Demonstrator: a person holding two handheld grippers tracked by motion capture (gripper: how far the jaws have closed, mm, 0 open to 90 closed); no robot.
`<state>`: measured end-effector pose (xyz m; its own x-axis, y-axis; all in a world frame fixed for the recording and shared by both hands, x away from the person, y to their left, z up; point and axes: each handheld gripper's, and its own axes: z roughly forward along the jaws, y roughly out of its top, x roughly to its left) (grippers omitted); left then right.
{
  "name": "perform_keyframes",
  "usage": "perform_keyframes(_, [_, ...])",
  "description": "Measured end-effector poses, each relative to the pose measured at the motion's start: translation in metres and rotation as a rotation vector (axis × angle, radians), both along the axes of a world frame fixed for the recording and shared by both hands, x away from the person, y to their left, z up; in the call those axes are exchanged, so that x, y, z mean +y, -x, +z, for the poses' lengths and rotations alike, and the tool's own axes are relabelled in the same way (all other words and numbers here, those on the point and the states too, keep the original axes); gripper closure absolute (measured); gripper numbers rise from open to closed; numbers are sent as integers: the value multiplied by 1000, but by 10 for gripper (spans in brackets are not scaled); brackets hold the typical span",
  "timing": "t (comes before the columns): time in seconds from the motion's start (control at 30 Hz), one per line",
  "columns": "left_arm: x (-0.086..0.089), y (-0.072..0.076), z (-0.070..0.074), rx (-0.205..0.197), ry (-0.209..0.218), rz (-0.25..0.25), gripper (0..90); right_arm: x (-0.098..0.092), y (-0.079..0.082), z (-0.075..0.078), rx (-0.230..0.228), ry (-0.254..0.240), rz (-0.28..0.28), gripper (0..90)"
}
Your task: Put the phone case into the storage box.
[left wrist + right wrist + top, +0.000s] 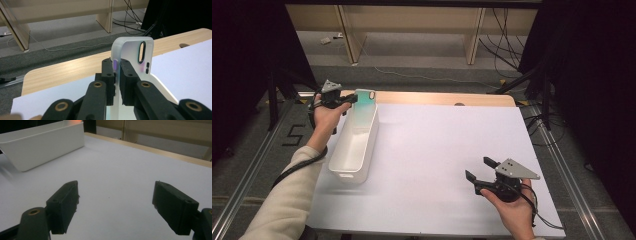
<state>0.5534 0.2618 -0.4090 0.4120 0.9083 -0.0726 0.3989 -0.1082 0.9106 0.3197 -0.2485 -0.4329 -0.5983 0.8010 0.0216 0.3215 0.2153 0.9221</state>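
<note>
At the left, the left gripper (346, 101) is closed on the edge of a translucent phone case (364, 102), and the case is held over the far end of the white bin (343, 169). I think the step is to put the case into the bin: it is better to bring it lower between the walls first, and only then open the jaws. At the right, the right gripper (477, 168) rests with jaws wide and empty above the white mat (437, 145)

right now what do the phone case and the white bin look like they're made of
Phone case: probably soft translucent plastic or silicone; frosted, light shows through, teal-to-clear tint.
White bin: likely rigid moulded plastic; smooth opaque walls with a slight sheen and rounded corners.
</note>
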Motion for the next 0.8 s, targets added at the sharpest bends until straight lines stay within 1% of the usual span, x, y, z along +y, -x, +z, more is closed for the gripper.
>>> perform_keyframes(0.1, [0,0,0,1,-2,4,827,0,0,0,1,0,0,224])
perform_keyframes(0.2, [0,0,-1,1,-2,3,825,0,1,0,15,-1,3,224])
perform_keyframes(0.27, [0,0,-1,0,-3,3,825,0,1,0,15,-1,4,224])
perform_keyframes(0.3, [0,0,-1,0,-4,4,825,0,0,0,8,3,4,224])
perform_keyframes(0.37, [0,0,-1,-1,-6,5,823,0,1,0,16,-1,4,224])
perform_keyframes(0.43, [0,0,-1,1,-8,7,821,0,0,0,10,2,4,224])
perform_keyframes(0.5, [0,-1,-2,3,-10,10,821,0,1,0,17,-2,5,224])
perform_keyframes(0.53, [0,-1,-2,4,-11,10,821,-1,1,1,35,13,9,224])
perform_keyframes(0.57, [0,-1,-2,5,-12,12,820,1,1,0,19,-1,4,224])
perform_keyframes(0.7, [0,-1,-3,10,-21,23,818,1,1,0,22,-2,8,223])
perform_keyframes(0.73, [0,-1,-3,8,-24,26,816,0,1,1,37,14,8,224])
perform_keyframes(0.77, [1,-1,-3,8,-26,27,815,0,1,0,24,2,6,224])
perform_keyframes(0.8, [1,-1,-3,7,-27,28,814,0,1,0,25,0,8,224])
